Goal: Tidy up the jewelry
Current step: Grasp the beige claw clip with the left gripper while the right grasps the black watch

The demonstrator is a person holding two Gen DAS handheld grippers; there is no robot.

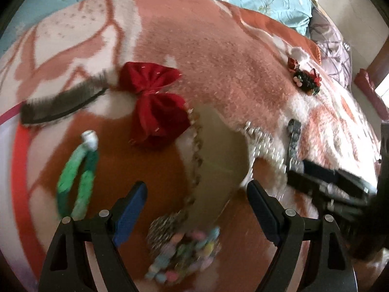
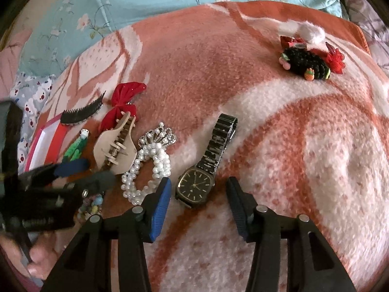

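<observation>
Jewelry lies on an orange and white blanket (image 2: 243,77). My right gripper (image 2: 198,196) is open, its fingers either side of a black wristwatch (image 2: 195,186), not touching it. Left of the watch lie a pearl bracelet with a crown brooch (image 2: 150,160), a beige claw clip (image 2: 116,143), a red bow (image 2: 124,102) and a green clip (image 2: 76,147). My left gripper (image 1: 197,197) is open just above the beige claw clip (image 1: 218,155), with a pastel bead bracelet (image 1: 184,253) below it. It shows in the right wrist view (image 2: 82,170) too.
A black comb (image 1: 60,102) and a red and white box (image 2: 45,146) lie at the left. A black beaded hair piece with red ornaments (image 2: 308,60) sits far right. A teal floral quilt (image 2: 145,2) lies behind the blanket.
</observation>
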